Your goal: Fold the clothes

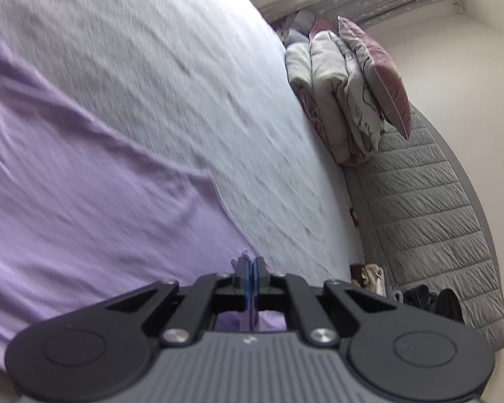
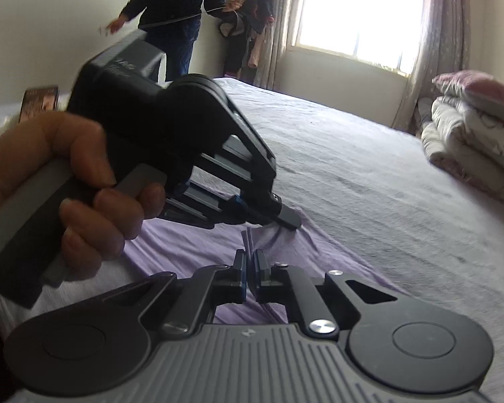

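A lilac garment (image 1: 84, 174) lies spread on the bed's pale grey sheet (image 1: 171, 67). In the left wrist view my left gripper (image 1: 251, 265) is shut, with a bit of the lilac cloth sticking out above its blue pads. The right wrist view shows the garment (image 2: 184, 248) just ahead. My right gripper (image 2: 251, 258) is shut on a raised fold of it. Close in front, a hand (image 2: 84, 184) holds the left gripper (image 2: 290, 220), whose tips pinch the garment's far corner. The two grippers are close together.
Folded quilts with a pink pillow (image 1: 346, 94) are stacked by the quilted headboard (image 1: 420, 208); they also show as a stack (image 2: 470, 134) at the right. A person in dark clothes (image 2: 181, 10) stands beyond the bed near hanging clothes (image 2: 248, 33) and a bright window (image 2: 359, 13).
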The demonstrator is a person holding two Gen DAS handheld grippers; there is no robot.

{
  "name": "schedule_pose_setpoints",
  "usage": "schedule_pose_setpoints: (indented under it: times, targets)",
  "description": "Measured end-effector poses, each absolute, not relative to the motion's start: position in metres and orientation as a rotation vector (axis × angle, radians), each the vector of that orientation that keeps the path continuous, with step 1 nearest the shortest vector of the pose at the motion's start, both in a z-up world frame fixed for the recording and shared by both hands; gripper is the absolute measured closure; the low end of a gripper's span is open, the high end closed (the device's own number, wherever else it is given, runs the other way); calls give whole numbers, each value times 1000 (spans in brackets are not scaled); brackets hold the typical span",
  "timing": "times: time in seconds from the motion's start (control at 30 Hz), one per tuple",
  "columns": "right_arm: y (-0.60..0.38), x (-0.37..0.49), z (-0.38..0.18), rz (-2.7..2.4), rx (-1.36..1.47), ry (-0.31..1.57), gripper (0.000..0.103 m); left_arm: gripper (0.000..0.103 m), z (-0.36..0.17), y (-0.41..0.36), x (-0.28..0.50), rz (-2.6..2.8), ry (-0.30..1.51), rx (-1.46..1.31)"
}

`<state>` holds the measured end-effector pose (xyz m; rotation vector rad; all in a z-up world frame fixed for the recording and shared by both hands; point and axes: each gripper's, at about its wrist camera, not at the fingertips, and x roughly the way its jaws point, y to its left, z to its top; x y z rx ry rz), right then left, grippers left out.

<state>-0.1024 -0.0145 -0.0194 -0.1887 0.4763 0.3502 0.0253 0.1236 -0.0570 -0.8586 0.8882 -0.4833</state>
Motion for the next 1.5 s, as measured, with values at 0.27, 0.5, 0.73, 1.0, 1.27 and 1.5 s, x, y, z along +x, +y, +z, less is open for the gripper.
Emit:
schedule_pose_setpoints:
  times: [0.27, 0.5, 0.73, 1.0, 1.27, 1.5]
  targets:
    - [19, -79, -21, 422, -30, 511, 98, 101, -52, 180, 31, -407, 854, -824]
    - [55, -62, -24, 492, 21, 531, 98, 101, -51, 230, 34, -334, 831, -790]
    - [82, -49, -27, 536, 74, 556, 98, 101, -53, 266, 35, -270, 825, -781]
    - [101, -40, -22, 553, 113, 572, 98, 101, -46, 281, 40, -237, 817, -758]
    - [119, -31, -24, 579, 120, 591, 98, 101, -44, 295, 39, -194, 817, -730]
    - [134, -27, -30, 602, 122, 610, 97, 100, -49, 307, 37, -160, 829, -715]
